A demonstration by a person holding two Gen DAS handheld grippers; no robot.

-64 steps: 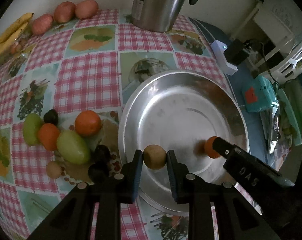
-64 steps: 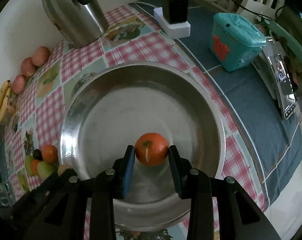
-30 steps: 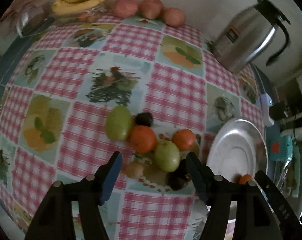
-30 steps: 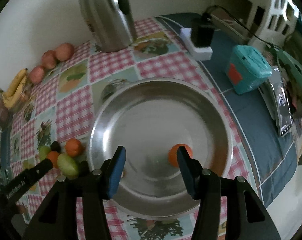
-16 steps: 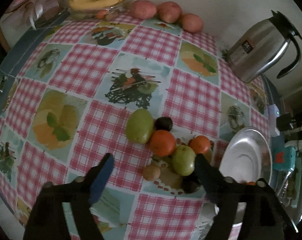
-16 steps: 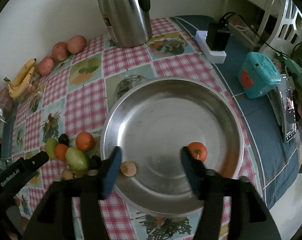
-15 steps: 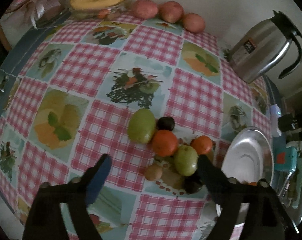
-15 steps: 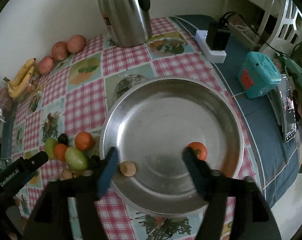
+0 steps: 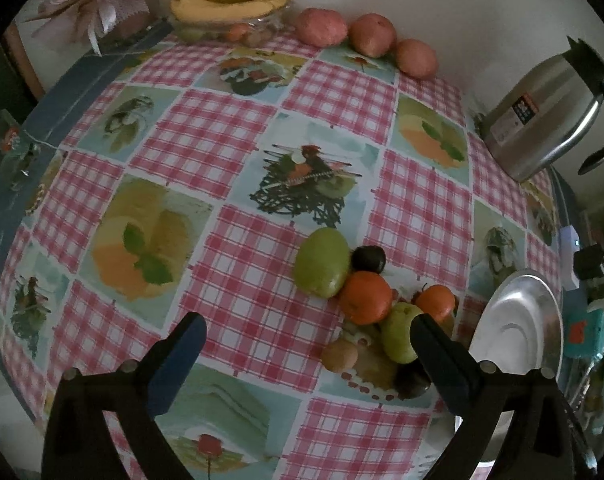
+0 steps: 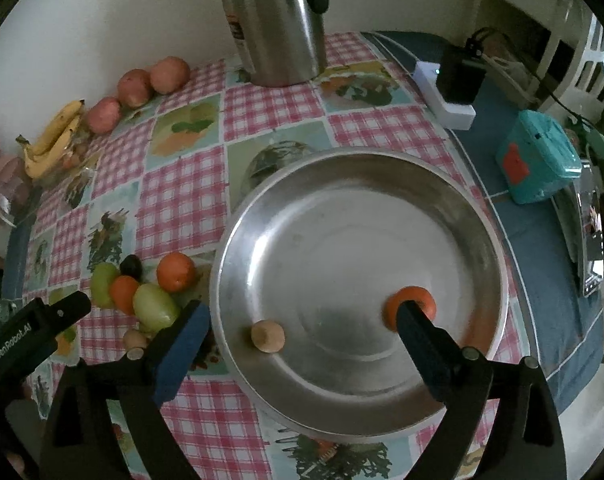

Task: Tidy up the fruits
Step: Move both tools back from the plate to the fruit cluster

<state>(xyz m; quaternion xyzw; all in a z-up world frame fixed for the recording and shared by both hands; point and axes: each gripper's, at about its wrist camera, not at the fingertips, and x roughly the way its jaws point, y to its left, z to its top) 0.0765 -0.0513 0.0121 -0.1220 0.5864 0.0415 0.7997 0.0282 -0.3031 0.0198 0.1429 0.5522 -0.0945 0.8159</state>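
A small tan round fruit [image 10: 267,336] and an orange tomato [image 10: 410,307] are placed apart in the round steel pan [image 10: 342,184]. A cluster of green, orange and dark fruits [image 10: 141,286] is set left of it on the checked tablecloth [image 10: 181,184]; a steel jug [image 10: 277,20] stands at the far edge.

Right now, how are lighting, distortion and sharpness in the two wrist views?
Left wrist view: dim, strong fisheye bending of the checked tablecloth, fruit pile sharp. Right wrist view: equally dim, soft glare on the steel dish, black vignette at the corners, no visible motion blur.

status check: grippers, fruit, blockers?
Left gripper and right gripper open, empty, just opened. Tan fruit and orange fruit in steel bowl. Fruit pile on tablecloth, unobstructed.
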